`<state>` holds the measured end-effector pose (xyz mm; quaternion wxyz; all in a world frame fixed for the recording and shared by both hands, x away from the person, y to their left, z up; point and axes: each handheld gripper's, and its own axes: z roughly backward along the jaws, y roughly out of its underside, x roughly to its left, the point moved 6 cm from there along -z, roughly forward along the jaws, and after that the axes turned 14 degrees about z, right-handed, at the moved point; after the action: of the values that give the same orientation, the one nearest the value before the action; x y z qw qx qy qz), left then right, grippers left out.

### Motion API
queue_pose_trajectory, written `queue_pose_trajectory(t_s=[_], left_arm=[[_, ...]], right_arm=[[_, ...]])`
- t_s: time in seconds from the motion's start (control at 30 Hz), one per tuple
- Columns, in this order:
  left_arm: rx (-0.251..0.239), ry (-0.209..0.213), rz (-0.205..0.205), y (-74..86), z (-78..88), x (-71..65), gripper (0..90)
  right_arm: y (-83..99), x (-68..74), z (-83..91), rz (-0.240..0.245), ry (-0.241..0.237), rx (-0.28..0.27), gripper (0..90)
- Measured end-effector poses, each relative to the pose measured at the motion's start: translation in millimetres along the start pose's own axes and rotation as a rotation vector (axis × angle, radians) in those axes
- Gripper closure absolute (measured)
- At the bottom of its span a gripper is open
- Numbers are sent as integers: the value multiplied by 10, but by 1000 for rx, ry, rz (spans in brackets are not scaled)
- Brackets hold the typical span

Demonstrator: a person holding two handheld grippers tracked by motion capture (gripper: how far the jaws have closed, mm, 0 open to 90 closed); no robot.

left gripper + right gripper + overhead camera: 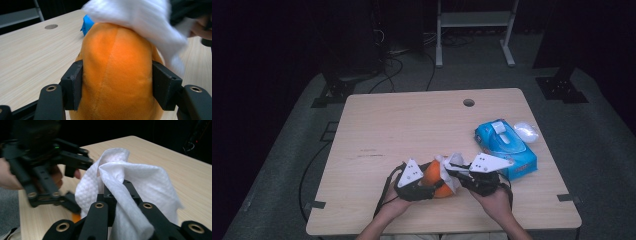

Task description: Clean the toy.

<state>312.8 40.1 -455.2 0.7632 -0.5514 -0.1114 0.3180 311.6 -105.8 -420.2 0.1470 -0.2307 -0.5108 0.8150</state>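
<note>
Wiping step in hand: left claw holds the orange plush fruit near the front edge of the counter, pads pressed into both flanks about mid-body, jaws part-way apart around it, so it's a firm pinch on a soft thing. Right claw is clamped fully down on a white wipe, cloth bunched between the jaws and draping over them. In the left gripper view the wipe lies on the fruit's top and far shoulder, touching it. Blue wipes pack sits just to the right on the counter, a small clear lid or cap beside it, can't tell which. To do this well, my read: keep the left grip steady and not deeper, since the plush will squash and roll if squeezed harder; sweep the wipe with the loose draped part flat on the surface, not the hard jaw tips; work top down toward the seam, then rotate the fruit with the left hand to expose the flanks the pads cover. Watch the two claws, they're very near each other, and the wipe could snag on the left jaw. Keep the fruit low over the counter in case it slips.
</note>
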Motion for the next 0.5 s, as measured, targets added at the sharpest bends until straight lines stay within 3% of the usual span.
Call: queue_pose_trajectory(t_s=[0.13, 0.23, 0.33, 0.4, 0.5], left_arm=[[-11, 42, -9, 0, -5, -4, 274], [-9, 46, -23, 7, -12, -7, 220], [-11, 19, -46, 12, -16, -6, 280], [-10, -5, -41, 1, -16, 0, 335], [-14, -5, -18, 8, -27, -4, 359]], right_arm=[[93, -104, 30, -37, 10, 10, 828], [90, -103, 31, -22, 23, 14, 828], [101, -107, 25, -35, 22, 13, 827], [92, -89, 26, -35, 26, 14, 828], [5, 48, 16, 30, 32, 11, 827]])
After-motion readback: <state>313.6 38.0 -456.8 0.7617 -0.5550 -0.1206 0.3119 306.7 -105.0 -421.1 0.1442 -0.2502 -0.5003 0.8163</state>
